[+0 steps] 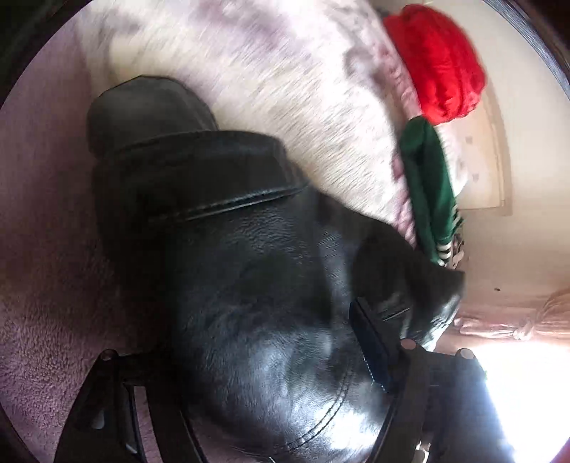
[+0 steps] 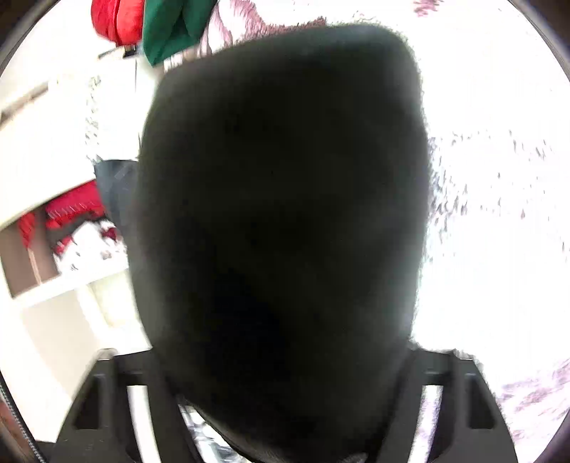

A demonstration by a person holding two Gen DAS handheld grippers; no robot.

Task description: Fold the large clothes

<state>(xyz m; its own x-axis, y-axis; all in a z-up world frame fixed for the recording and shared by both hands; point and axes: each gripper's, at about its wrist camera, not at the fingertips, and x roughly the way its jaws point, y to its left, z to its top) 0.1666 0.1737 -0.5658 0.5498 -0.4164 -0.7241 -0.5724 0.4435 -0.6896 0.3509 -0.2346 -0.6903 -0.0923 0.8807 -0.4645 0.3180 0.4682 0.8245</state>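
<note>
A black leather jacket point(image 1: 249, 270) fills the left wrist view, its collar point(image 1: 199, 167) toward the top left, lying over a pink fleece blanket point(image 1: 42, 249). My left gripper point(image 1: 270, 384) is shut on the jacket's leather; one finger pad point(image 1: 370, 342) presses its right side. In the right wrist view a dark mass of the jacket point(image 2: 281, 220) hangs close before the lens and fills the middle. My right gripper point(image 2: 285, 420) is shut on it; the fingertips are hidden by the fabric.
A white and pink patterned bedcover point(image 1: 256, 71) lies beyond the jacket. A red garment point(image 1: 438, 60) and a green garment point(image 1: 427, 185) lie at the bed's far right edge; they also show at the right wrist view's top left, red point(image 2: 114, 21) and green point(image 2: 171, 28). Bright window light glares at lower right.
</note>
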